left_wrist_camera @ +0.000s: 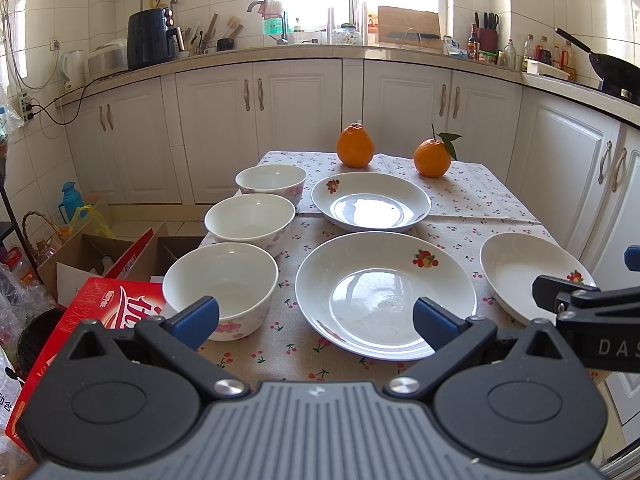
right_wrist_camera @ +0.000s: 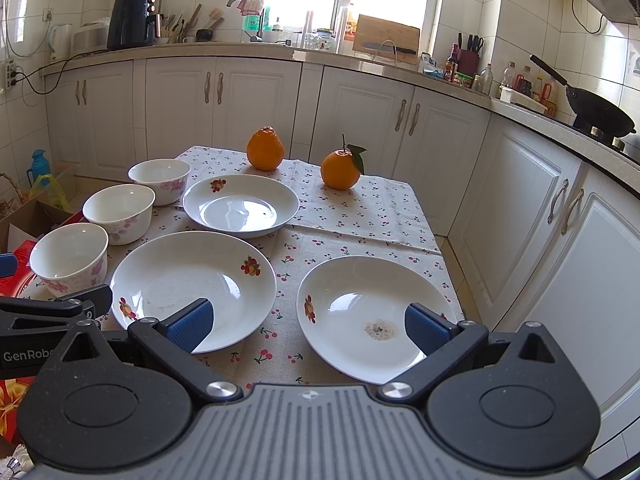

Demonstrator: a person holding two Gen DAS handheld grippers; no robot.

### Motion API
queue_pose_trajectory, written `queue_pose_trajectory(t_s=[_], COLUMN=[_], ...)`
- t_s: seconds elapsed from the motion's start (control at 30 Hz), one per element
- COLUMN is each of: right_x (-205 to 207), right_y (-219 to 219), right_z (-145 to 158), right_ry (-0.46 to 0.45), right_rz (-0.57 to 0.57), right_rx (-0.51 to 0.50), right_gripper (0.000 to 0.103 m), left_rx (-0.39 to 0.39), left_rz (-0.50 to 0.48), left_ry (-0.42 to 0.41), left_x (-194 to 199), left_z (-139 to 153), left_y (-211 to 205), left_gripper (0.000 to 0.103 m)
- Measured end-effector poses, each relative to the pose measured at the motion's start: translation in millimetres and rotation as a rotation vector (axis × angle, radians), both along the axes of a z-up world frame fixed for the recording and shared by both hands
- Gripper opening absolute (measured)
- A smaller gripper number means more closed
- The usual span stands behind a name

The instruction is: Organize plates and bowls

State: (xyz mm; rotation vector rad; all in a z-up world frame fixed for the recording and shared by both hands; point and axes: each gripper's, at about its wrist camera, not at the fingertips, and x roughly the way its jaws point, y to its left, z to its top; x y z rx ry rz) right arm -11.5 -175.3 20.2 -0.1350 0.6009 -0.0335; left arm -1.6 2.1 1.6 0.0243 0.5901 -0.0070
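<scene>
Left wrist view: left gripper point(left_wrist_camera: 316, 322) hung over the near edge of the table point(left_wrist_camera: 480, 196), jaws spread wide, nothing in them.
Bowls: three bowls ran in a line down the left edge, near bowl point(left_wrist_camera: 221, 286), middle bowl point(left_wrist_camera: 250, 218), far bowl point(left_wrist_camera: 271, 182). All apart, not nested, so I'd guess stacking was the plan.
Plates: near plate point(left_wrist_camera: 386, 294) sat right ahead of the jaws, far plate point(left_wrist_camera: 371, 201) behind it.
Right wrist view: right gripper point(right_wrist_camera: 308, 328) was also wide and empty, straddling the gap between two plates.
Right plate: stained plate point(right_wrist_camera: 378, 318) sat at the near right corner with a grey smudge in it.
Fruit: two oranges point(right_wrist_camera: 265, 149) stood near the far edge.
Surface: cherry-print cloth, with a fold across the middle.
Room: white cabinets point(right_wrist_camera: 360, 100), sunny window, wok on the stove.
</scene>
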Motion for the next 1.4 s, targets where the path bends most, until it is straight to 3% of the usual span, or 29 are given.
queue_pose_trajectory(t_s=[1.4], right_x=[2.0], right_y=[-1.7], right_z=[0.1], right_ry=[-0.001], right_rz=[0.008], right_rx=[-0.006], right_gripper=[0.103], left_rx=[0.005], left_rz=[-0.029], left_ry=[0.015], left_x=[9.0], left_z=[-0.6], left_y=[-2.2], left_gripper=[0.102])
